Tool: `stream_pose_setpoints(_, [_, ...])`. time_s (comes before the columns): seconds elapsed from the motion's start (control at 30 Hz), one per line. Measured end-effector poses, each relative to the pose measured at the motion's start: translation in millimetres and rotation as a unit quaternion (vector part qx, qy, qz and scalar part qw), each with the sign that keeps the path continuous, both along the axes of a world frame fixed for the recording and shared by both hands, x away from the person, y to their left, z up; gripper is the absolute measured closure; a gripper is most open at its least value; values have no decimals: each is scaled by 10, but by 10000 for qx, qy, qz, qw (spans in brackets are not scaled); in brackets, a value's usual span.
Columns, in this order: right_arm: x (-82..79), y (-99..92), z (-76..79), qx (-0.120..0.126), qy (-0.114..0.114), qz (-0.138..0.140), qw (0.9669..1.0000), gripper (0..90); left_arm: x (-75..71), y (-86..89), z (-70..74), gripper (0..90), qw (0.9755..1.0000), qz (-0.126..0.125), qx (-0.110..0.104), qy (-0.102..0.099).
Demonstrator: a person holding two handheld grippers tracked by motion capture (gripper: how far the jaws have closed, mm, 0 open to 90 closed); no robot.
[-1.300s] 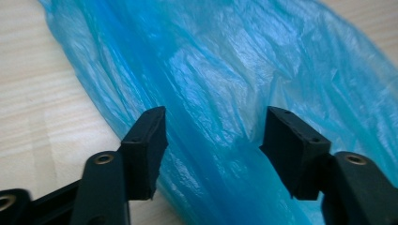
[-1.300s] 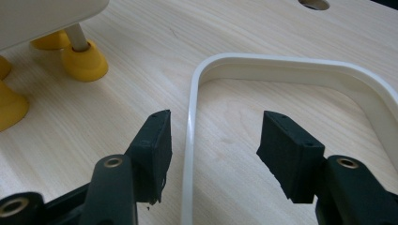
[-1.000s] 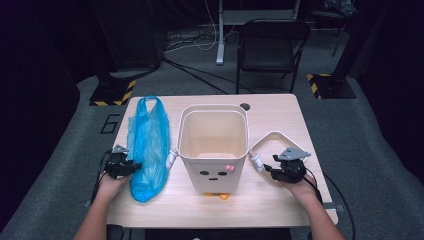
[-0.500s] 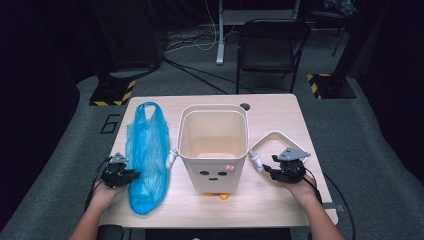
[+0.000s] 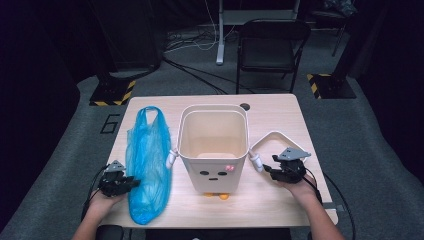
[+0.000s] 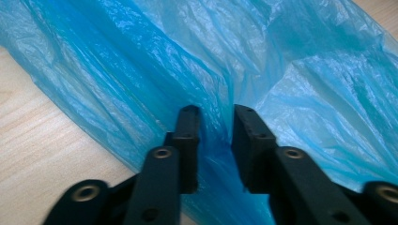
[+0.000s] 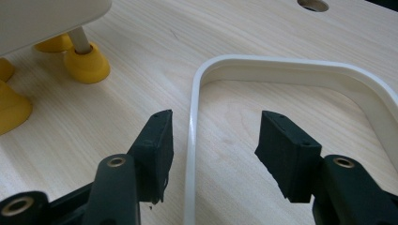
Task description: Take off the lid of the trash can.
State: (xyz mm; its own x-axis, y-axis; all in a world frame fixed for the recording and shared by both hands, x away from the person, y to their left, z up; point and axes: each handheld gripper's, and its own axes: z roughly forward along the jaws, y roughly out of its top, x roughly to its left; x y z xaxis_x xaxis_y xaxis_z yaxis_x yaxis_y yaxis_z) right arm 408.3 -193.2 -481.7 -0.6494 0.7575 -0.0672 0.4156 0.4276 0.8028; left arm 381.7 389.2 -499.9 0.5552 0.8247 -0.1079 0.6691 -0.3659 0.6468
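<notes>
A crumpled blue plastic bag (image 5: 147,165) lies lengthwise on the left of the wooden table. My left gripper (image 5: 134,183) reaches into its near left side. In the left gripper view its jaws (image 6: 216,115) have just been opening. They stand apart with a fold of the bag (image 6: 281,61) between them, not pinched. A cream bin (image 5: 212,170) with a face on it stands upright in the middle on yellow feet (image 7: 87,61). To its right lies a white rim frame (image 5: 272,135). My right gripper (image 7: 216,126) is open and straddles the frame's near edge (image 7: 192,140).
The table has a cable hole (image 5: 244,106) at its back and its front edge (image 5: 225,225) just ahead of the person's forearms. A black chair (image 5: 272,45) and floor cables (image 5: 190,45) lie beyond the table. Bare wood shows at the back right.
The left hand has drawn back toward the table's near edge, and the blue bag has slid nearer with it. The right gripper and the bin have stayed put.
</notes>
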Motion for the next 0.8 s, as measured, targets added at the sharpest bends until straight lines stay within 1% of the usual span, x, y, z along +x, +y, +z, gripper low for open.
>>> stream_pose_setpoints(0.03, [-4, -2, 4, 10, -9, -9, 10000, 443, 11, 7, 15, 462, 10000, 49, -65, 7])
stream_pose_setpoints(0.07, [-4, -2, 4, 10, -9, -9, 10000, 443, 21, 14, 30, 462, 9998, 81, -159, 1])
stream_pose_setpoints(0.13, [-4, -6, 6, 23, -9, -17, 10000, 439, 36, 21, 64, 393, 9994, 129, -317, -47])
stream_pose_setpoints(0.17, [-3, -8, 6, 27, -9, -20, 10000, 436, 49, 19, 81, 356, 9993, 154, -339, -92])
stream_pose_setpoints(0.2, [0, -10, 4, 23, -13, -21, 10000, 433, 65, 21, 102, 331, 9993, 183, -314, -130])
stream_pose_setpoints(0.27, [2, -8, -1, 35, 10, -30, 10000, 431, 112, 22, 143, 293, 9989, 236, -346, -207])
stream_pose_setpoints(0.4, [1, -4, -2, 24, -5, -37, 10000, 429, 221, 5, 226, 279, 9977, 370, -361, -438])
stream_pose_setpoints(0.43, [0, -3, 0, 29, -12, -40, 10000, 429, 256, -2, 241, 279, 9974, 416, -341, -484])
stream_pose_setpoints(0.5, [0, -1, 0, 18, -24, -39, 10000, 429, 336, -7, 247, 279, 9964, 507, -375, -565])
stream_pose_setpoints(0.6, [-1, 1, -2, 8, -10, -44, 10000, 427, 455, -1, 218, 268, 9954, 656, -404, -566])
stream_pose_setpoints(0.67, [-3, -3, -2, 12, -18, -50, 10000, 426, 515, 13, 182, 272, 9951, 723, -421, -526])
stream_pose_setpoints(0.8, [1, -19, -3, 33, -21, -66, 10000, 426, 568, 63, 128, 271, 9942, 862, -457, -446])
